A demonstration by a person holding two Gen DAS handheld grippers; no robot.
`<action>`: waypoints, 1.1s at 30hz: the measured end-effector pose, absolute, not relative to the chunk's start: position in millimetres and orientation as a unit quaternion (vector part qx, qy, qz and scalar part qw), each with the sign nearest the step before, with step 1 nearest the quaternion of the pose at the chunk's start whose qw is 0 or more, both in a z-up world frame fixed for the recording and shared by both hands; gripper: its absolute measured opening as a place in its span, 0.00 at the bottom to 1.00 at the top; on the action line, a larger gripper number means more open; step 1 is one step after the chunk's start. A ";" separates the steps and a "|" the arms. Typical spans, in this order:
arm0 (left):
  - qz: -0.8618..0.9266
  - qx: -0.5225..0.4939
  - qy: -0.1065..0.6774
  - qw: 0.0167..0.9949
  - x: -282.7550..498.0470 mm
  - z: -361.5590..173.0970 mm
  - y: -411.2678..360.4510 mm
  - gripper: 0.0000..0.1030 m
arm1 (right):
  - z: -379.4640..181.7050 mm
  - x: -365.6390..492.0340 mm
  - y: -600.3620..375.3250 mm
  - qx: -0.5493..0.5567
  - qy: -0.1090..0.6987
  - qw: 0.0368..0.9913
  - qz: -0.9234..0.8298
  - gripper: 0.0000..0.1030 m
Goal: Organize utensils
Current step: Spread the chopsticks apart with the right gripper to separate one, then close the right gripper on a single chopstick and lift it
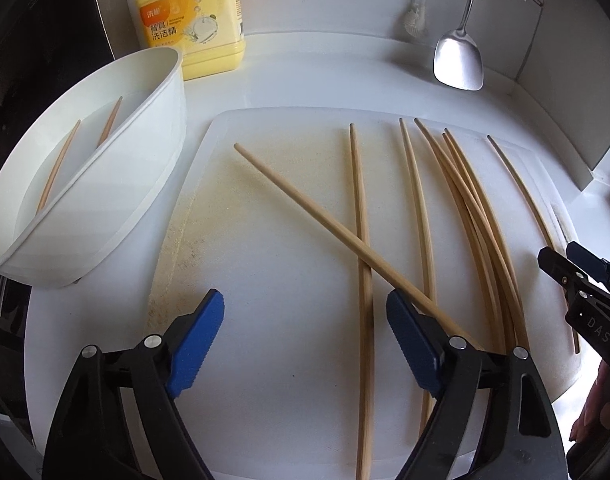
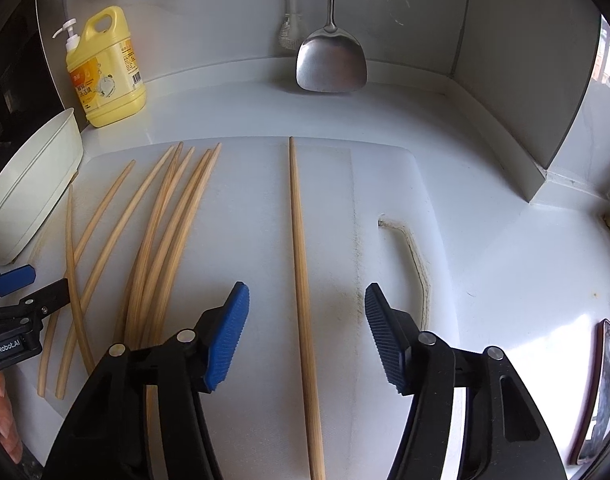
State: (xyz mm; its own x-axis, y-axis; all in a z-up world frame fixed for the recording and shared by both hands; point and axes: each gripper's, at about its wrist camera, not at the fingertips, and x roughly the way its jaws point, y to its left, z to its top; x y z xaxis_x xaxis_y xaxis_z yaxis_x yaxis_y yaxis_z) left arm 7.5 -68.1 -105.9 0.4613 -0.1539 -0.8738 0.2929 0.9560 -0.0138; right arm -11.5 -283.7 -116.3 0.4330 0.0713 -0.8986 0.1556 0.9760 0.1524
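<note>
Several wooden chopsticks lie on a white cutting board (image 1: 273, 360). One slanted chopstick (image 1: 305, 208) crosses an upright one (image 1: 361, 240); a bundle (image 1: 477, 232) lies further right. My left gripper (image 1: 305, 344) is open and empty over the board, its right finger next to the slanted chopstick. A white holder (image 1: 117, 200) at the left has two chopsticks (image 1: 61, 160) inside. My right gripper (image 2: 305, 332) is open, with a single chopstick (image 2: 301, 264) lying between its fingers on the board (image 2: 257, 216). The bundle (image 2: 161, 240) lies to its left.
A yellow dish-soap bottle (image 1: 193, 20) stands behind the holder. A metal spatula (image 1: 459, 60) hangs against the back wall, also in the right wrist view (image 2: 331, 60). The right gripper's tip (image 1: 577, 276) shows at the board's right edge. Walls enclose the white counter (image 2: 525, 272).
</note>
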 end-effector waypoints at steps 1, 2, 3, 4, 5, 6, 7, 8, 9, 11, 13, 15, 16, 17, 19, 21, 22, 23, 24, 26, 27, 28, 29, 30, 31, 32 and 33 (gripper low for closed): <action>-0.131 0.070 0.501 0.853 7.3 -105.7 -68.6 0.77 | -115.9 -11.5 -282.8 0.106 0.531 0.840 -0.024 0.50; -0.133 0.070 0.500 0.853 7.5 -105.4 -69.2 0.75 | -115.6 -11.4 -282.1 0.108 0.530 0.841 -0.020 0.46; -0.134 0.071 0.498 0.854 6.9 -105.0 -69.8 0.72 | -115.3 -11.3 -281.4 0.106 0.530 0.841 -0.020 0.44; -0.136 0.072 0.497 0.854 5.8 -104.6 -70.7 0.71 | -114.9 -10.9 -280.2 0.104 0.530 0.842 -0.018 0.41; -0.138 0.074 0.495 0.855 4.3 -104.0 -72.2 0.67 | -114.7 -10.7 -279.2 0.103 0.530 0.842 -0.018 0.39; -0.142 0.076 0.492 0.856 2.8 -103.3 -73.8 0.62 | -114.5 -10.3 -278.1 0.102 0.529 0.842 -0.016 0.38; -0.146 0.079 0.489 0.856 1.3 -102.7 -75.8 0.59 | -114.2 -10.1 -277.0 0.099 0.529 0.843 -0.017 0.34; -0.150 0.081 0.487 0.856 0.3 -102.1 -77.7 0.54 | -114.1 -9.8 -275.8 0.098 0.528 0.843 -0.016 0.31; -0.153 0.082 0.486 0.856 0.5 -101.6 -78.6 0.48 | -114.1 -10.0 -274.8 0.097 0.528 0.844 -0.015 0.29; -0.159 0.085 0.485 0.856 0.8 -100.4 -80.9 0.35 | -113.6 -9.4 -272.6 0.092 0.528 0.844 -0.015 0.20; -0.166 0.087 0.486 0.854 1.3 -99.2 -83.4 0.20 | -113.5 -8.6 -270.6 0.087 0.528 0.845 -0.015 0.10; -0.173 0.094 0.486 0.852 0.5 -98.7 -87.4 0.07 | -113.4 -9.0 -269.2 0.082 0.527 0.845 -0.016 0.07; -0.171 0.099 0.485 0.852 0.1 -98.6 -88.9 0.07 | -113.3 -9.1 -268.9 0.081 0.527 0.846 -0.015 0.06; -0.171 0.102 0.484 0.852 -0.5 -98.4 -90.1 0.07 | -113.3 -9.2 -269.4 0.082 0.527 0.846 -0.015 0.06; -0.173 0.105 0.484 0.851 0.0 -97.9 -90.0 0.07 | -113.1 -9.3 -270.1 0.084 0.527 0.845 -0.015 0.06; -0.174 0.104 0.487 0.850 1.4 -96.9 -88.9 0.07 | -112.9 -9.2 -271.3 0.093 0.528 0.844 -0.015 0.06; -0.174 0.105 0.486 0.850 1.9 -95.8 -88.6 0.07 | -112.8 -9.5 -272.1 0.098 0.528 0.844 -0.014 0.06; -0.174 0.106 0.484 0.851 2.4 -94.2 -88.7 0.07 | -112.7 -10.3 -272.4 0.102 0.528 0.843 -0.014 0.06; -0.174 0.107 0.482 0.852 2.7 -92.1 -89.1 0.07 | -112.4 -10.7 -272.3 0.104 0.528 0.843 -0.014 0.06; -0.180 0.105 0.478 0.853 3.0 -87.8 -88.7 0.07 | -111.8 -10.4 -272.5 0.104 0.527 0.843 -0.012 0.06; -0.183 0.105 0.477 0.853 3.1 -85.4 -89.3 0.07 | -110.8 -10.6 -272.5 0.106 0.527 0.843 -0.012 0.06; -0.185 0.106 0.475 0.854 3.6 -83.3 -89.8 0.07 | -109.7 -10.8 -272.7 0.108 0.526 0.844 -0.012 0.06; -0.186 0.106 0.474 0.854 4.3 -81.5 -90.0 0.07 | -108.6 -10.4 -272.6 0.108 0.525 0.844 -0.012 0.06; -0.188 0.109 0.473 0.854 4.6 -79.8 -90.9 0.07 | -107.1 -10.8 -272.2 0.109 0.525 0.844 -0.013 0.06; -0.189 0.112 0.472 0.854 5.1 -78.5 -91.6 0.07 | -106.0 -10.5 -272.2 0.109 0.525 0.844 -0.014 0.06; -0.190 0.115 0.472 0.853 5.9 -77.7 -92.1 0.07 | -105.4 -10.4 -272.3 0.109 0.525 0.844 -0.014 0.06; -0.190 0.119 0.472 0.852 6.8 -77.5 -92.5 0.07 | -104.9 -10.8 -272.7 0.109 0.525 0.844 -0.015 0.06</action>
State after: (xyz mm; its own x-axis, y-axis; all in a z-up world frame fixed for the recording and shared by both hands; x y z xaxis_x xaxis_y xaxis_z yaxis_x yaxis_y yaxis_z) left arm 6.8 -92.5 -77.5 0.4814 -0.2118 -0.8505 0.4362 0.8996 0.0230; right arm -10.8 -272.7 -104.9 0.4476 0.0894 -0.8898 0.1400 0.9757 0.1685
